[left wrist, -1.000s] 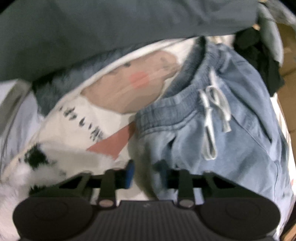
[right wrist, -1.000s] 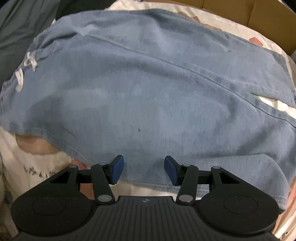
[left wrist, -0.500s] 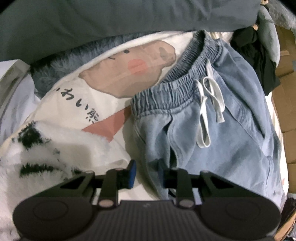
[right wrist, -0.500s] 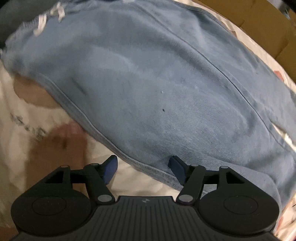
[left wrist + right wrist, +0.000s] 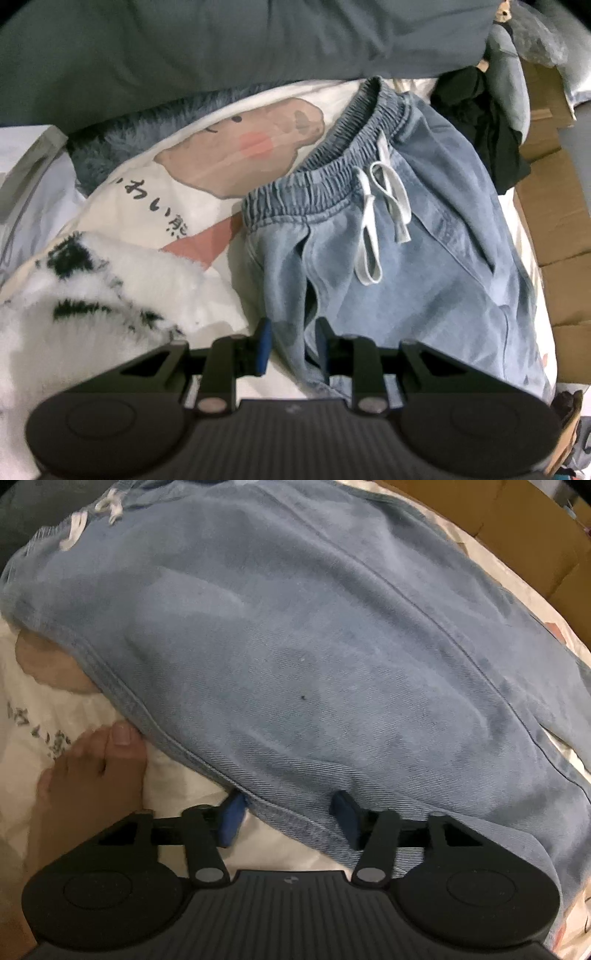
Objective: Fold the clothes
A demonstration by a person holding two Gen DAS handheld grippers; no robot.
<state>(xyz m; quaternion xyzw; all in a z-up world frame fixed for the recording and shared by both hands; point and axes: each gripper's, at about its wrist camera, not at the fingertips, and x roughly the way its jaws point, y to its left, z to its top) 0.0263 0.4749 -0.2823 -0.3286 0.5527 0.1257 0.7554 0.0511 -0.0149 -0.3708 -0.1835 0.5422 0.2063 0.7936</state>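
Across a cream bedsheet (image 5: 207,295) printed with a bear, pale blue jeans (image 5: 424,266) are spread, their white drawstring (image 5: 384,218) tied. At their side edge, cloth is pinched between the narrow jaws of the left gripper (image 5: 291,349). Their hem is straddled by the right gripper (image 5: 288,819), whose jaws have just been closing. Beside that hem a bare foot (image 5: 88,775) is seen.

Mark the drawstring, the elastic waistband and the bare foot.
drawstring (image 5: 369,225), left wrist view, on the white bow's knot.
elastic waistband (image 5: 325,173), left wrist view, on the gathered denim.
bare foot (image 5: 88,775), right wrist view, behind the toes.
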